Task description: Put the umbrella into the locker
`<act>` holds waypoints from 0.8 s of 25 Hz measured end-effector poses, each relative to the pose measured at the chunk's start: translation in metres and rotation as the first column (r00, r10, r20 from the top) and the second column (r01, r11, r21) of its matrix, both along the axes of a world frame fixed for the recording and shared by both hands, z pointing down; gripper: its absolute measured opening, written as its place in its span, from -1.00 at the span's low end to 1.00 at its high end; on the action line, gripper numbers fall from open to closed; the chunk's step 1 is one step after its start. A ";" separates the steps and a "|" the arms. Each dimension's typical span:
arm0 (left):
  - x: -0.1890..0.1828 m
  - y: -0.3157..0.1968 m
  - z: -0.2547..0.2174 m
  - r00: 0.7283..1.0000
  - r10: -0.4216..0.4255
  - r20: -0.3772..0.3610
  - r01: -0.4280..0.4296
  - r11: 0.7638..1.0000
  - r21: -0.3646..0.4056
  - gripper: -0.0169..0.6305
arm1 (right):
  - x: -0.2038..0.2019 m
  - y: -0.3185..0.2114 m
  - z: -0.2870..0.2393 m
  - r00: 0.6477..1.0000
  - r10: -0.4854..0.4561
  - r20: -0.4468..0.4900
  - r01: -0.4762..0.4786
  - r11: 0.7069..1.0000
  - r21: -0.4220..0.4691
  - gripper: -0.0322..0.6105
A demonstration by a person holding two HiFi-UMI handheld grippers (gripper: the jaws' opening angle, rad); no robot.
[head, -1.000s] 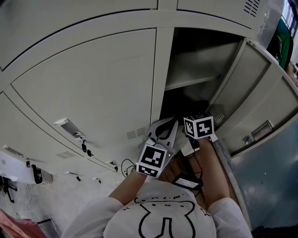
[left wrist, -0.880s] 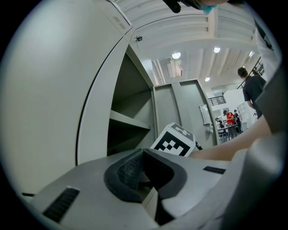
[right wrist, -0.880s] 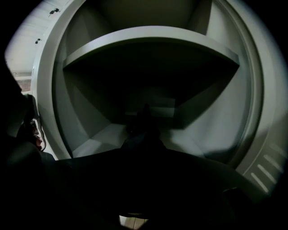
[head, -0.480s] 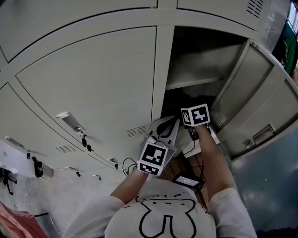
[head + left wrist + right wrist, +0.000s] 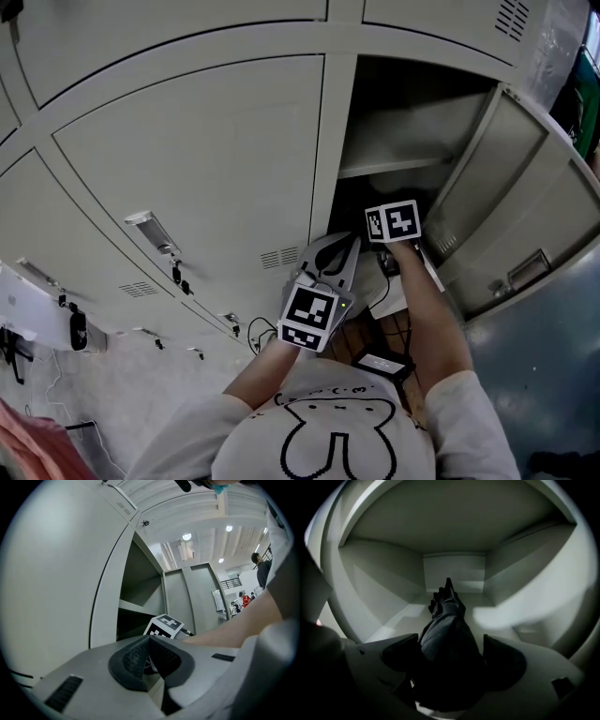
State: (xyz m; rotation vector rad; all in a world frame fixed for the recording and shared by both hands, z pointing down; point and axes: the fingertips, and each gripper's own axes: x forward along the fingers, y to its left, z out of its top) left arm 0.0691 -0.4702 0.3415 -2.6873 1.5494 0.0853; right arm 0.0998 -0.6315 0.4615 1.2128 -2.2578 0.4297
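A dark folded umbrella [image 5: 447,630] lies lengthwise on the floor of the open locker [image 5: 403,122], its tip pointing at the back wall. My right gripper [image 5: 450,654] reaches into that compartment below the shelf [image 5: 394,167]. Its jaws are opening, with the umbrella between them and a gap showing at the right pad. In the head view only its marker cube [image 5: 392,221] shows at the locker mouth. My left gripper [image 5: 330,258] hovers just outside, left of the opening. It is shut with nothing in it, as the left gripper [image 5: 150,656] view shows.
The locker's door [image 5: 511,197] stands swung open to the right. Closed locker doors [image 5: 187,169] with a handle [image 5: 150,232] fill the left. Cables and a black device [image 5: 380,364] lie on the floor by the person's feet. People stand far off [image 5: 260,566].
The right gripper's marker cube has moved a little further into the locker mouth. The left gripper has stayed where it was.
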 end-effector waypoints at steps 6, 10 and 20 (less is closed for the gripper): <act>-0.001 0.006 -0.001 1.000 -0.017 -0.014 0.017 1.000 -0.008 -0.96 | 0.009 0.009 -0.024 1.000 0.005 0.029 -0.007 0.995 0.097 0.48; 0.000 0.012 0.005 0.999 -0.032 -0.017 0.032 0.999 -0.030 -0.96 | 0.012 0.025 -0.036 0.998 -0.017 0.062 0.009 0.991 0.137 0.48; 0.002 0.037 -0.004 0.997 -0.071 -0.028 0.069 0.996 -0.051 -0.96 | 0.018 0.091 -0.061 0.985 -0.118 0.125 0.090 0.973 0.215 0.17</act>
